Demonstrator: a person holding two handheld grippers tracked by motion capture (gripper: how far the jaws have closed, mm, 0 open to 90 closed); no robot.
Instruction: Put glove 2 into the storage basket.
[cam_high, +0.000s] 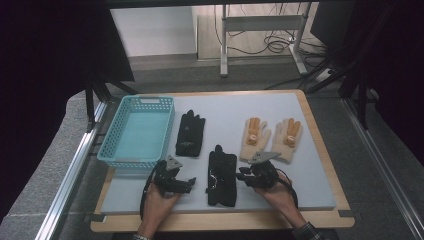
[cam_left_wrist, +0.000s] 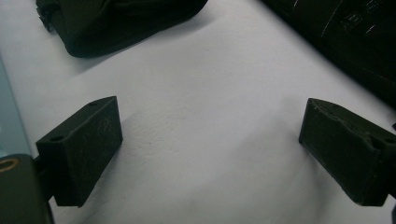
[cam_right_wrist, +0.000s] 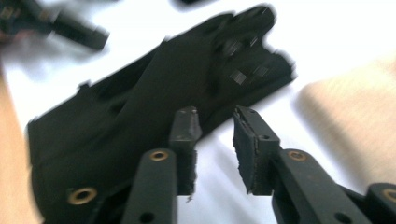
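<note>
Your right gripper (cam_high: 243, 176) is nearer: the black glove (cam_high: 222, 177) lies just to its left, near the front edge of the tabletop (cam_high: 320, 190), long axis front to back; its jaws are narrow and hold nothing, while your left gripper (cam_high: 192, 184) stands wide and empty

The high view is evenly lit, with dark corners. The right gripper view is blurred and overexposed; the left gripper view shows soft shadows.

We saw basket (cam_high: 137, 131) far L | glove (cam_high: 190, 134) just R of it | 2nd glove (cam_high: 222, 172) nearer, betw. grippers | glove pair (cam_high: 271, 137) R.
</note>
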